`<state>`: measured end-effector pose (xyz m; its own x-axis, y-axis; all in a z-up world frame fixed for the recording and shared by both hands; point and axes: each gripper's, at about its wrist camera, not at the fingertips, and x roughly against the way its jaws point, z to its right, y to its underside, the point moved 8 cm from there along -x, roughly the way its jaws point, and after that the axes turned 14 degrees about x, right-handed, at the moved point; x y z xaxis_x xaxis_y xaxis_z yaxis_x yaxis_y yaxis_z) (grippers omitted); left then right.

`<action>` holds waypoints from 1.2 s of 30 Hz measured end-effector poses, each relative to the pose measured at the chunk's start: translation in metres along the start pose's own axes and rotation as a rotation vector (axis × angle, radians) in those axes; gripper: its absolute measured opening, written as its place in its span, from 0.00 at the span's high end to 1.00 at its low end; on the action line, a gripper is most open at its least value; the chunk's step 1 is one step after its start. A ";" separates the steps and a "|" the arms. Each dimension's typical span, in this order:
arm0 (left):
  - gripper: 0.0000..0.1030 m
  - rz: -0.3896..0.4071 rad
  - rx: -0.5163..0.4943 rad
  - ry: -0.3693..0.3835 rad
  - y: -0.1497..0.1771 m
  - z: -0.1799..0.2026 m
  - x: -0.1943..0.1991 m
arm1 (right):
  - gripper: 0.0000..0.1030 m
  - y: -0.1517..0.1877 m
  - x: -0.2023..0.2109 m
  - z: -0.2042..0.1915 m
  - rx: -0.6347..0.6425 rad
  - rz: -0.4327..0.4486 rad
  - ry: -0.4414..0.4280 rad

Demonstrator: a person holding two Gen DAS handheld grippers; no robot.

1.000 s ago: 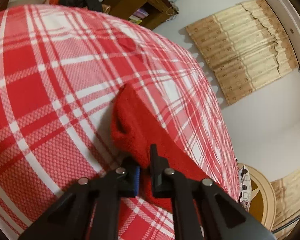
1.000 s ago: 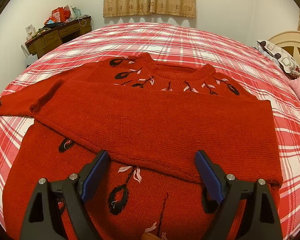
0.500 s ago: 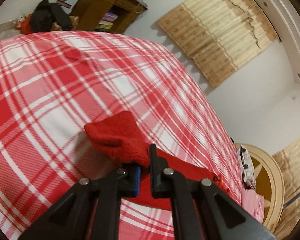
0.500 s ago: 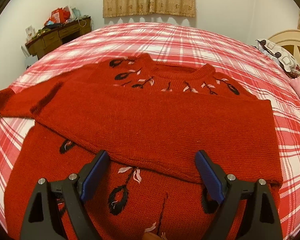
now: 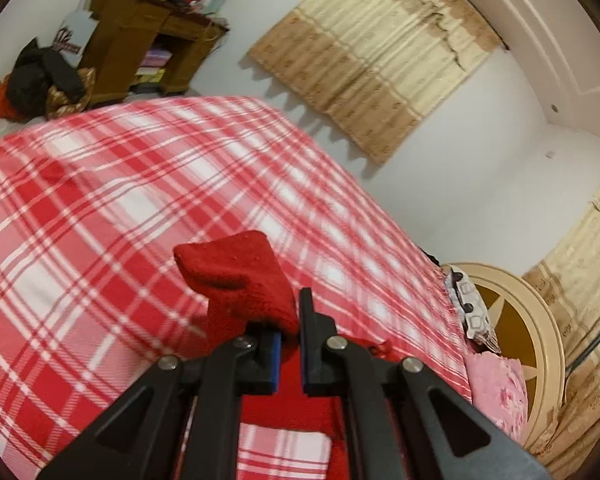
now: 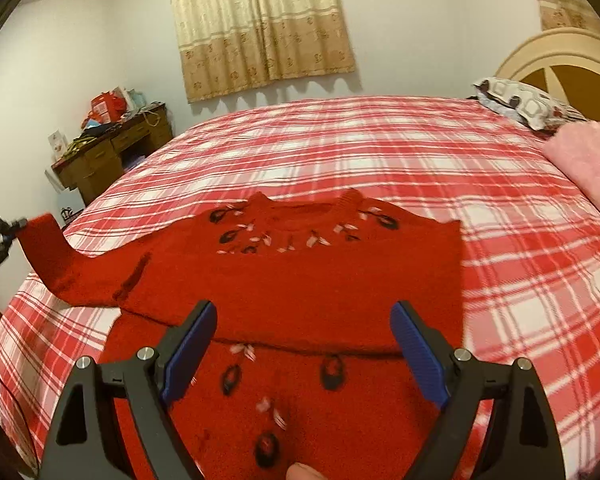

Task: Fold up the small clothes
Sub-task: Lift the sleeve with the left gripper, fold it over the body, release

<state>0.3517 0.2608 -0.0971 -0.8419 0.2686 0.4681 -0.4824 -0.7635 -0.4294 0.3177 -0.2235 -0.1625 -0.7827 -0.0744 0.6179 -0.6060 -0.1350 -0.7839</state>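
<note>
Sweater: a red knit sweater (image 6: pixel 300 280) with dark flower shapes and pale leaf flecks around the neckline and down the front. It lies on the bed, its right sleeve folded flat across the chest.
Left sleeve: the left sleeve (image 6: pixel 48 256) rises off the bed at the sweater's left side, its cuff (image 5: pixel 236 276) held in the air.
Left tool: the left tool (image 5: pixel 290 340) is nearly closed and pinches the cuff between its blue pads.
Right tool: the right tool (image 6: pixel 302 356) is spread wide above the lower front of the sweater and holds nothing.
Edges and room: bare plaid shows to the left of the sweater, beyond the collar and to its right. The sweater's left side lies near the bed's left edge.
Bed: a red and white plaid bedspread (image 6: pixel 380 140) covers it. A patterned pillow (image 6: pixel 520 104) and a pink blanket (image 6: pixel 588 156) sit at the right by the cream headboard (image 6: pixel 560 60).
Room: a cluttered wooden desk (image 6: pixel 112 152) stands at the left wall, and beige curtains (image 6: pixel 260 28) hang on the far white wall.
</note>
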 end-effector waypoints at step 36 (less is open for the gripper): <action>0.95 -0.115 -0.164 0.335 0.071 0.233 -0.010 | 0.13 0.094 0.055 0.006 -0.045 -0.076 -0.090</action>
<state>0.3822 0.0673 0.0481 -0.7993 0.5445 0.2541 -0.5878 -0.6207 -0.5189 0.2185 -0.2467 -0.2023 -0.7197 -0.1544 0.6769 -0.6703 -0.0995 -0.7353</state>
